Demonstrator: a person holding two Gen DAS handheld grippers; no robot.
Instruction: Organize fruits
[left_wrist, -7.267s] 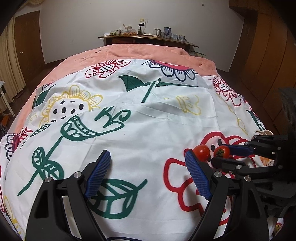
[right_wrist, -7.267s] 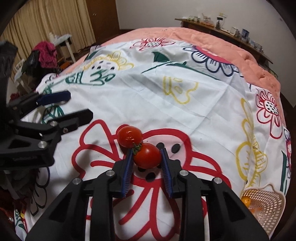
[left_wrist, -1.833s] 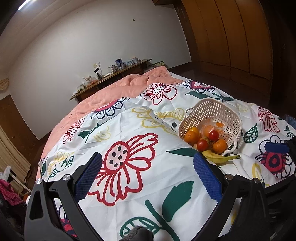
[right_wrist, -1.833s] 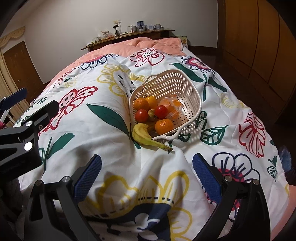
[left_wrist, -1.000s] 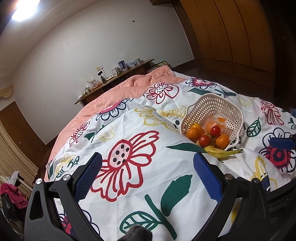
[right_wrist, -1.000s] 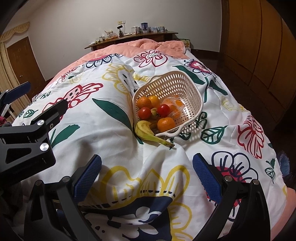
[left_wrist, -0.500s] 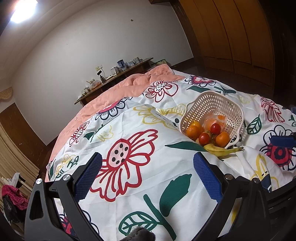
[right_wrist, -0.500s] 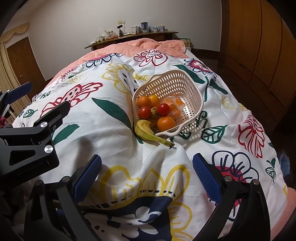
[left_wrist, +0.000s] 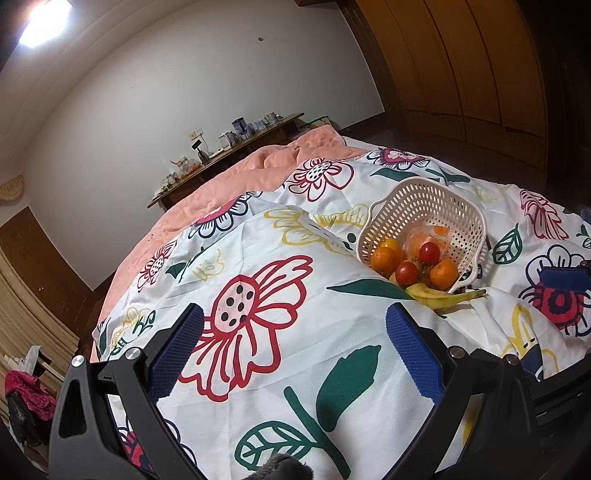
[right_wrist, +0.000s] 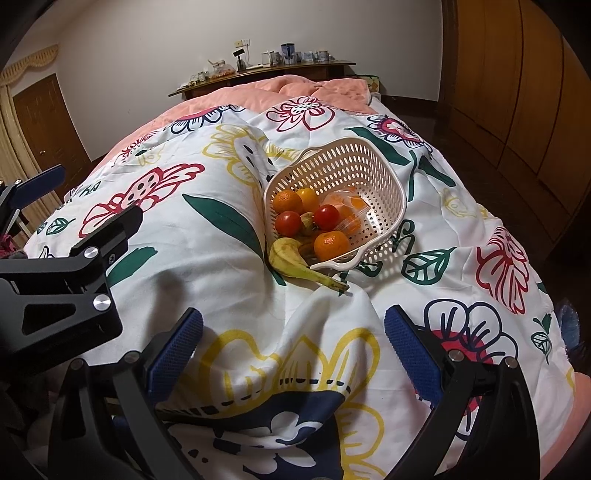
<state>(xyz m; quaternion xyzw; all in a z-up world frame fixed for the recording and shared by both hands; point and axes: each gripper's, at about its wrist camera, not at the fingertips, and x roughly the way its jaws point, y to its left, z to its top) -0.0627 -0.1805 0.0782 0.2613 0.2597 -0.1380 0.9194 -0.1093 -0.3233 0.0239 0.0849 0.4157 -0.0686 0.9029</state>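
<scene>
A cream perforated basket (right_wrist: 369, 162) lies tilted on the flowered bedspread (right_wrist: 207, 236). It holds two red tomatoes (right_wrist: 327, 217), several oranges (right_wrist: 330, 244) and a clear bag of orange fruit (right_wrist: 347, 203). A banana (right_wrist: 295, 266) sticks out over its low rim. The basket also shows in the left wrist view (left_wrist: 424, 199), with the banana (left_wrist: 439, 295) in front. My left gripper (left_wrist: 293, 347) is open and empty, well back from the basket. My right gripper (right_wrist: 293, 345) is open and empty, short of the banana.
The bed has a pink quilt (right_wrist: 295, 86) at its far end. A wooden shelf (right_wrist: 266, 72) with small items runs along the far wall. Wooden wardrobes (right_wrist: 517, 74) stand to the right. A door (right_wrist: 48, 122) and curtains are at the left.
Seven seconds ago my right gripper held a tomato beside another on the bedspread. Both tomatoes now lie in the basket. In the last second both grippers only drifted slightly, still open.
</scene>
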